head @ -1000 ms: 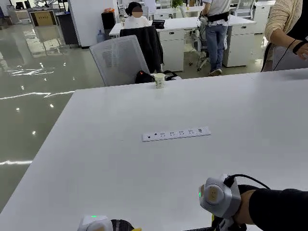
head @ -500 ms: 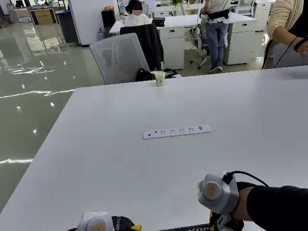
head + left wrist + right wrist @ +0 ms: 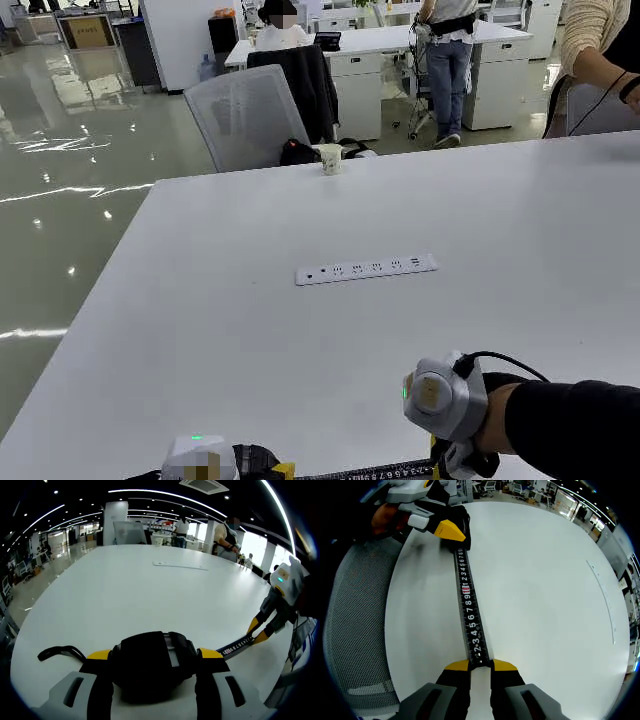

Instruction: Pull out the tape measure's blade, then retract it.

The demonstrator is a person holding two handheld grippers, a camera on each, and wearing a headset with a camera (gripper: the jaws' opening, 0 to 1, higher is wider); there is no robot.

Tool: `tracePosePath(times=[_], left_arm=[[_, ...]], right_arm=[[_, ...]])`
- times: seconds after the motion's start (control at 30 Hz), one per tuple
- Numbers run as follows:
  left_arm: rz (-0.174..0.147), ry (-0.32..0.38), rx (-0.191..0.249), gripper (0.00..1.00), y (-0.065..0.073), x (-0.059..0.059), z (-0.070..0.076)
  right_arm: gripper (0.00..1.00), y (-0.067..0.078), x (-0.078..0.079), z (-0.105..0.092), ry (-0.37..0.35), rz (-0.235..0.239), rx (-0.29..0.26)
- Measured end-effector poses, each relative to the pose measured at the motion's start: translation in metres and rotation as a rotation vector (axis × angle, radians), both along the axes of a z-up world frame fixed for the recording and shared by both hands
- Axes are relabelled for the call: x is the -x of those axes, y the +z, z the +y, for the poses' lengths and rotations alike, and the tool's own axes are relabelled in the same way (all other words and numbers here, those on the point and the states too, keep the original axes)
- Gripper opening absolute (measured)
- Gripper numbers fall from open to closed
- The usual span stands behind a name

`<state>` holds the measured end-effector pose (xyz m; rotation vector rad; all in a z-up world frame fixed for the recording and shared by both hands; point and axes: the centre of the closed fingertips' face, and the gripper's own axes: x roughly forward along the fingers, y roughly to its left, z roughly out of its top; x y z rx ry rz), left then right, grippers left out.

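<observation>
The black tape measure [image 3: 155,662] sits clamped between the yellow-tipped jaws of my left gripper [image 3: 155,655], low at the table's near edge [image 3: 270,468]. Its dark blade [image 3: 469,615] with white numbers is drawn out flat over the white table. The blade runs across to my right gripper [image 3: 481,666], which is shut on its end. In the head view the blade [image 3: 370,470] spans the gap between the left gripper and the right gripper [image 3: 440,468]. From the left gripper view, the right gripper [image 3: 260,630] holds the blade's far end. A black wrist strap [image 3: 57,652] trails from the case.
A white power strip [image 3: 366,269] lies mid-table. A paper cup [image 3: 330,158] stands at the far edge, with a grey mesh chair [image 3: 250,120] behind it. People stand and sit at desks beyond, and one person [image 3: 600,60] is at the far right corner.
The head camera has dipped, so more of the drawn-out blade shows between the grippers. The right gripper has shifted slightly left in the picture. Both keep their hold.
</observation>
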<state>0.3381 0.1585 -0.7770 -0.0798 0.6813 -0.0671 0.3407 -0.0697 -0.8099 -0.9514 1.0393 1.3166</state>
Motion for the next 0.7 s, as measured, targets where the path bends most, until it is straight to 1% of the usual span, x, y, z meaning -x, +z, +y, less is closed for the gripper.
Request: tracePosePath(times=[0.7], left_arm=[[0.010,0.001,-0.002,0.62,-0.0023,-0.0015,-0.0002]], right_arm=[[0.11,-0.0003,-0.0012,0.0064,-0.004,0.000,-0.015]])
